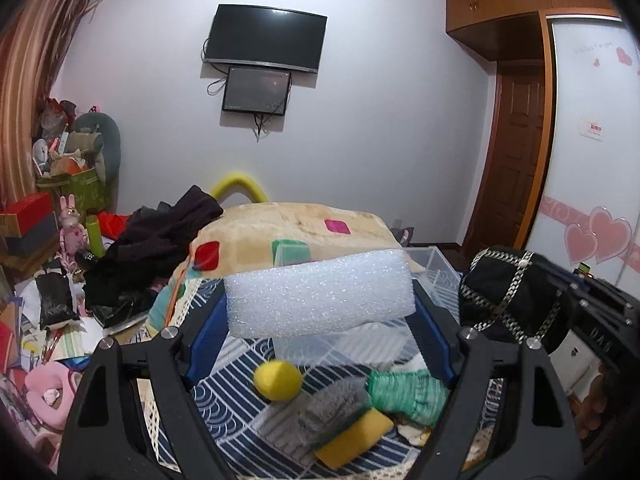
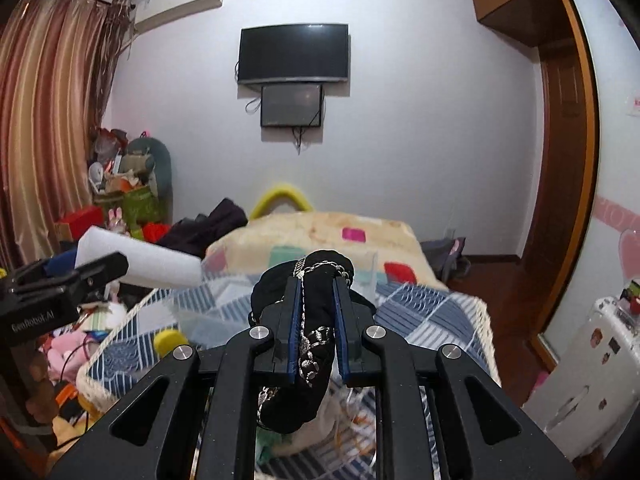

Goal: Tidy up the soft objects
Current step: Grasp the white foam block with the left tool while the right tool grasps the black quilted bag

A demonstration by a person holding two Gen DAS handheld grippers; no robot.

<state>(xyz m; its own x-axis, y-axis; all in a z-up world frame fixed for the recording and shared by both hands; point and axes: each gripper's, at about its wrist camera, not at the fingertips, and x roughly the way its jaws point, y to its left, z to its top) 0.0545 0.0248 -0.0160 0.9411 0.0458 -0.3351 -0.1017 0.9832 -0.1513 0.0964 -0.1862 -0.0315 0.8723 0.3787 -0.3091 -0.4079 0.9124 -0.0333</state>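
Note:
My left gripper (image 1: 320, 300) is shut on a white foam block (image 1: 320, 294) and holds it in the air above the bed. The block also shows at the left of the right wrist view (image 2: 140, 264). My right gripper (image 2: 316, 284) is shut on a black cloth with silver chain trim (image 2: 316, 320), also lifted; it shows at the right of the left wrist view (image 1: 508, 296). Below on the blue patterned bedspread (image 1: 224, 396) lie a yellow ball (image 1: 278, 380), a grey and yellow sponge (image 1: 348, 424) and a green knitted piece (image 1: 408, 396). A clear plastic box (image 1: 436, 276) stands behind them.
A beige blanket (image 1: 288, 228) with coloured squares is heaped at the bed's far end, dark clothes (image 1: 156, 244) beside it. Clutter and boxes fill the floor at the left (image 1: 44, 320). A white suitcase (image 2: 592, 364) stands at the right. A TV (image 1: 266, 38) hangs on the wall.

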